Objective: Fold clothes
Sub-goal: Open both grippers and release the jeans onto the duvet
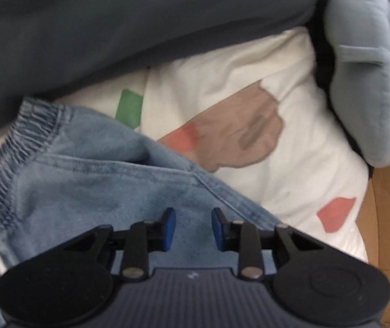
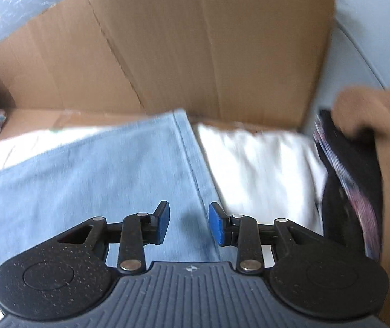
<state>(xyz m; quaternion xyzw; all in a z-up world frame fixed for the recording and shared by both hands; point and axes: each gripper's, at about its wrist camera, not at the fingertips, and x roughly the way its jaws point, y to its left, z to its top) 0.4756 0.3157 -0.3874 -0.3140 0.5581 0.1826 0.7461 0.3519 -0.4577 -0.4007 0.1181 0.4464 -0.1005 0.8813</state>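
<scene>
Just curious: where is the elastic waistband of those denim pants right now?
In the left wrist view, the elastic waistband lies at the left, beneath the grey garment and beside the white patterned cloth.

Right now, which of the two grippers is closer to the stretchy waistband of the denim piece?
Left. The left gripper hangs open over the denim, the elastic waistband just beyond it. The right gripper, also open, sees only flat denim and no waistband.

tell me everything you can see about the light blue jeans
The jeans are pale, faded denim with a gathered elastic waistband and stitched seams. In the left wrist view they lie crumpled on a white printed sheet; in the right wrist view a leg lies flat, its hem toward a cardboard box. Both grippers are above them, open and empty.
</scene>
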